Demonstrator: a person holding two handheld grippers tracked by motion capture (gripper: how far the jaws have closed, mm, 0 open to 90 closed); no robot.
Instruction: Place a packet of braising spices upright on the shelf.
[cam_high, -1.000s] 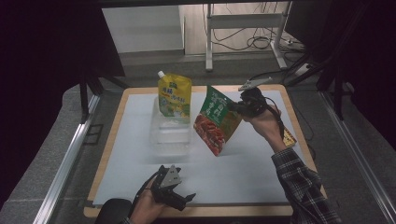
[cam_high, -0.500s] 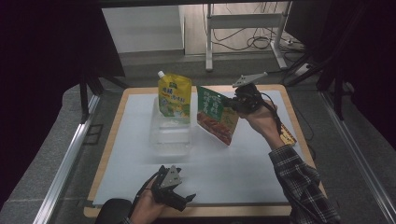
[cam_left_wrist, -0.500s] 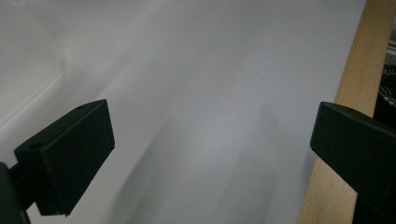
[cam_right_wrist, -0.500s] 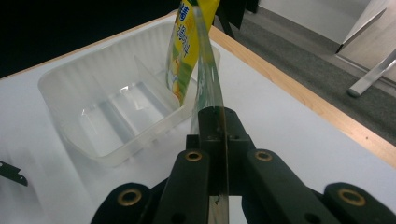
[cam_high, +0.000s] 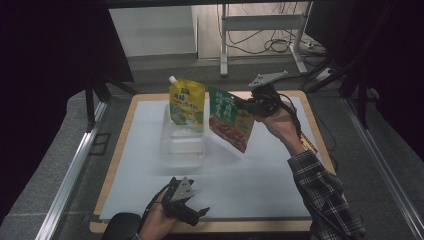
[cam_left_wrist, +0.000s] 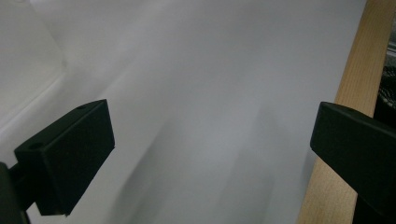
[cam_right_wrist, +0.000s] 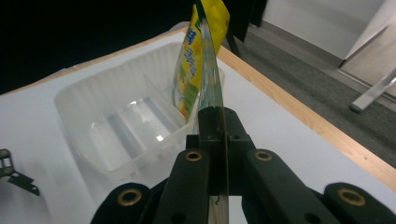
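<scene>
A green and red pouch (cam_high: 230, 120) hangs tilted in the air, with my right gripper (cam_high: 248, 106) shut on its upper right edge. In the right gripper view that gripper (cam_right_wrist: 218, 126) clamps the pouch (cam_right_wrist: 211, 74) edge-on between its closed jaws. Just left of it a yellow spout pouch (cam_high: 186, 105) stands upright in the far end of a clear plastic tray (cam_high: 182, 145). My left gripper (cam_high: 197, 214) rests near the front edge of the table, its jaws open with nothing between them (cam_left_wrist: 210, 154).
A white mat (cam_high: 150, 175) covers a wooden board whose edge (cam_high: 114, 170) shows all round. A small packet (cam_high: 308, 142) lies at the board's right edge under the right forearm. Dark metal frame rails flank the table.
My right gripper has lifted the green and red pouch higher and a little left, closer to the yellow pouch. The left gripper has kept still.
</scene>
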